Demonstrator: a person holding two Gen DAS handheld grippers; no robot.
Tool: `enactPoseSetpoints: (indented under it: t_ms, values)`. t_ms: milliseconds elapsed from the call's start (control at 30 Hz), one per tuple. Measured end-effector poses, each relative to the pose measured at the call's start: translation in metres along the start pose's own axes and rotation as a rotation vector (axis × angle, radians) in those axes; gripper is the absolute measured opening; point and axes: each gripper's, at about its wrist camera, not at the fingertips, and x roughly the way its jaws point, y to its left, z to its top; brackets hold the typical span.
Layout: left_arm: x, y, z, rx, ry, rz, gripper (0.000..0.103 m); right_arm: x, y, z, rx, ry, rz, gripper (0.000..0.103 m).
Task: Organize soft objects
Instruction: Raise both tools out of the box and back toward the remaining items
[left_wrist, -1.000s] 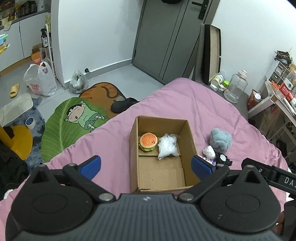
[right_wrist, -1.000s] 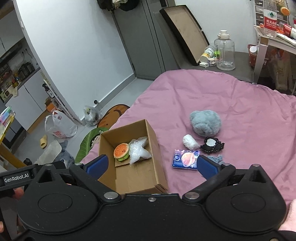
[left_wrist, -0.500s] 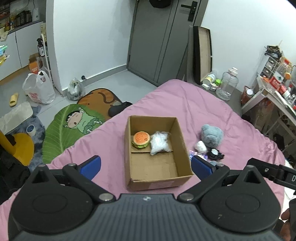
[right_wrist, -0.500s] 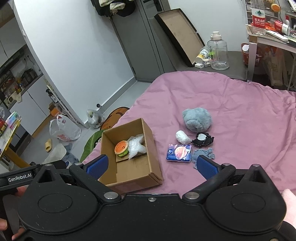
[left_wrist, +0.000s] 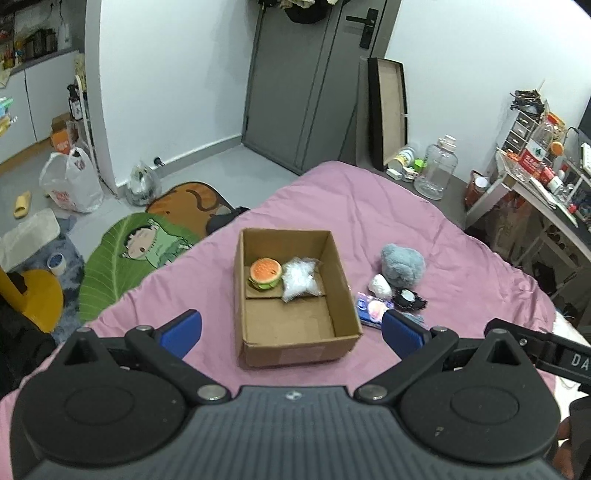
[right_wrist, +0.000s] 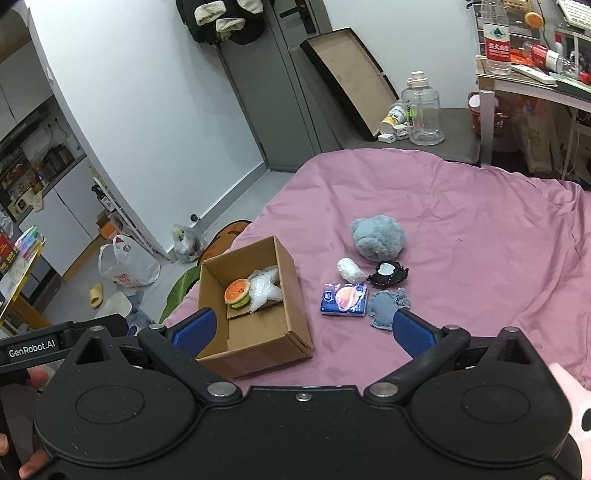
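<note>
An open cardboard box (left_wrist: 295, 350) (right_wrist: 291, 295) sits on the pink bed, holding a burger toy (left_wrist: 265, 273) (right_wrist: 238, 291) and a clear white star bag (left_wrist: 300, 277) (right_wrist: 264, 290). To its right lie a grey-blue plush (left_wrist: 402, 264) (right_wrist: 376, 238), a small white roll (left_wrist: 381, 286) (right_wrist: 349, 269), a black frilly piece (left_wrist: 408, 298) (right_wrist: 388, 275), a blue tissue pack (left_wrist: 369, 308) (right_wrist: 344, 299) and a denim patch (right_wrist: 386, 306). My left gripper (left_wrist: 291, 332) and right gripper (right_wrist: 303, 330) both hover open and empty, well above the near edge of the box.
The pink bedspread (right_wrist: 480, 236) spreads wide to the right. Beyond the bed's far edge are a floor mat (left_wrist: 140, 254), plastic bags (left_wrist: 70, 184), a water jug (right_wrist: 423, 110), a leaning tray (right_wrist: 347, 74) and a cluttered desk (left_wrist: 535, 177).
Both grippers have pulled back and risen, so the box and the loose objects look smaller and farther off. Nothing on the bed has moved; both grippers stay open.
</note>
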Motion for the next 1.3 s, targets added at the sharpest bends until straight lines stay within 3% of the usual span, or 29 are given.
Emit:
enactPoseSetpoints:
  t_ms: [733,1300]
  values:
    - [0.0,-0.015,-0.01,0.025,0.029,0.005,0.103,-0.009,-0.012,-0.02,0.041,-0.006,0.011,0.103]
    - [0.026,-0.043,-0.014,0.049,0.079,0.019,0.103,0.005,-0.054,-0.02,0.099,0.018,-0.003,0.103]
